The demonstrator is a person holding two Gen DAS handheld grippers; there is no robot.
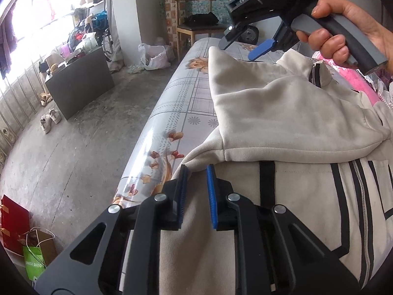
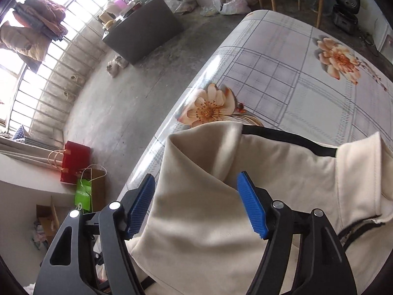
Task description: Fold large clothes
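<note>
A cream jacket [image 1: 282, 113] with black stripes lies along the table's [image 1: 176, 98] near edge. The left gripper [image 1: 196, 172] is nearly closed, seemingly pinching the jacket's hem. The right gripper [image 2: 196, 196] hangs wide open above a fold, holding nothing.

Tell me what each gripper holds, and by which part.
Left gripper: cream jacket, pinched at its edge near the folded-over sleeve. Right gripper: open above the fabric, holding nothing.

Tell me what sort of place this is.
Probably a lived-in room at home: a table under a floral cloth holds the jacket, shoes lie on the concrete floor, and clothes hang by the barred window.
</note>
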